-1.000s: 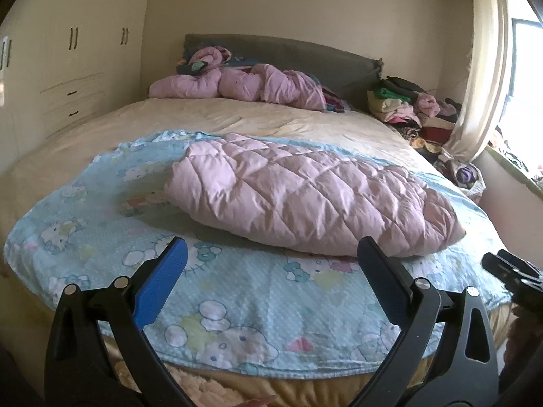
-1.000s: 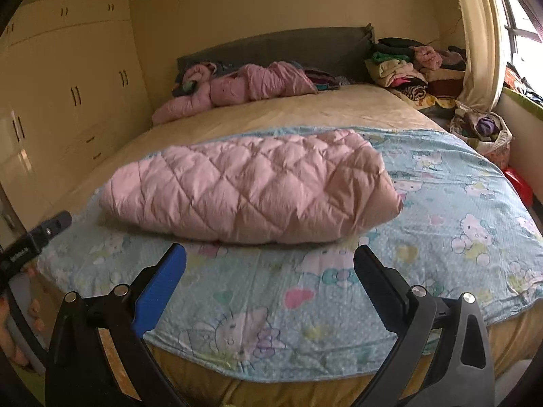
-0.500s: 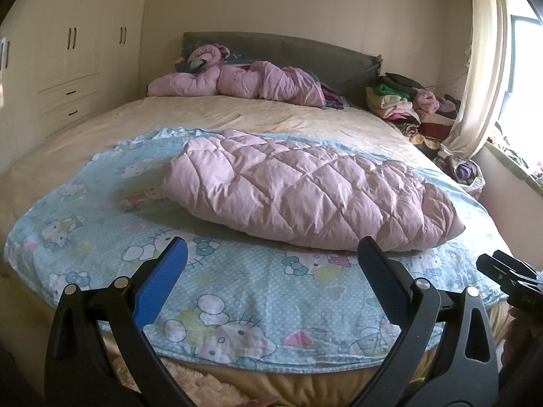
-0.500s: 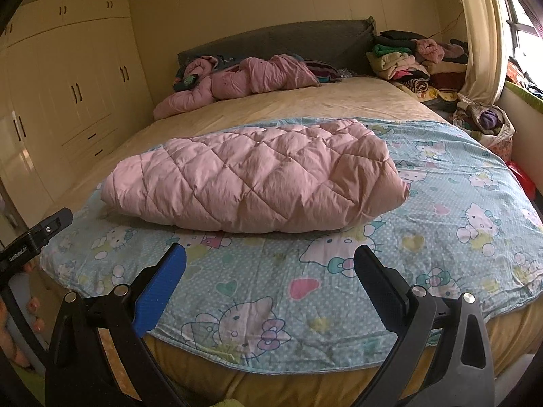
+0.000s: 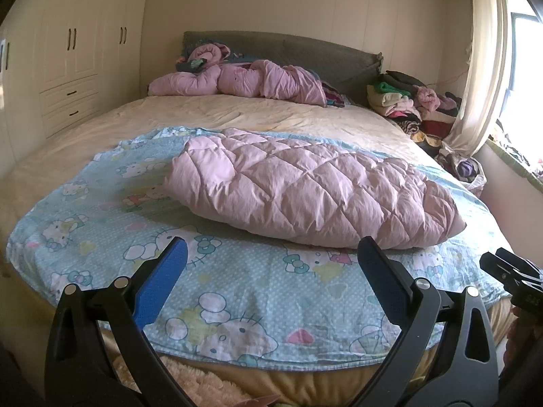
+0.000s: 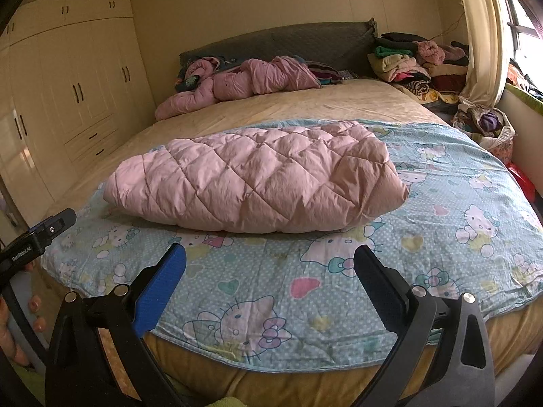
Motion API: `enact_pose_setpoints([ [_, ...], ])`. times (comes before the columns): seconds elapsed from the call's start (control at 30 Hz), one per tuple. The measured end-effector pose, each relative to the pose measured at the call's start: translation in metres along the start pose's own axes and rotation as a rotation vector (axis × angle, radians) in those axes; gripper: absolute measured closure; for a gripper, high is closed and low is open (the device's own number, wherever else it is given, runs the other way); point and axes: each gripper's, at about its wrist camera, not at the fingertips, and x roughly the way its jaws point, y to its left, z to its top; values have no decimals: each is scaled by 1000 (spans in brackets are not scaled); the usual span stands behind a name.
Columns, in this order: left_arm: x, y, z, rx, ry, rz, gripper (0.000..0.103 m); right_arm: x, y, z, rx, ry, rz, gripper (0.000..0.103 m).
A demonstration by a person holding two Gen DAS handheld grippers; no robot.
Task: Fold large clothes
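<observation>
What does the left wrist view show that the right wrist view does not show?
Only the left wrist view: the right gripper's tip at its right edge, and fluffy pink fabric below the bed's edge.
Only the right wrist view: the left gripper's tip at its left edge, with fingers of the holding hand, and a red object beside the bed.
Both: the folded pink quilted coat on the blue cartoon sheet, and open jaws.

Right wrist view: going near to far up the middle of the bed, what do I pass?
right gripper → cartoon-print blue sheet → folded pink quilted jacket → bare yellow bedsheet → crumpled pink clothes → grey headboard.
</observation>
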Motion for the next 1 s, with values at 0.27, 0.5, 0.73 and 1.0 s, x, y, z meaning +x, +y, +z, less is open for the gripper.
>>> enact_pose_setpoints([
  [0.27, 0, 0, 0, -1, 0, -2, 9, -3, 2, -2, -7, 3, 6, 4],
  [0.5, -1, 1, 0, -1, 1, -3, 9, -4, 2, -2, -3, 3, 3, 4],
  [0.73, -1, 0, 1, 1, 1, -3, 9, -8, -1, -2, 0, 1, 3, 4],
  [1.0, -2, -2, 1, 3, 2, -2, 9, -9, -3, -5, -3, 5, 9, 4],
])
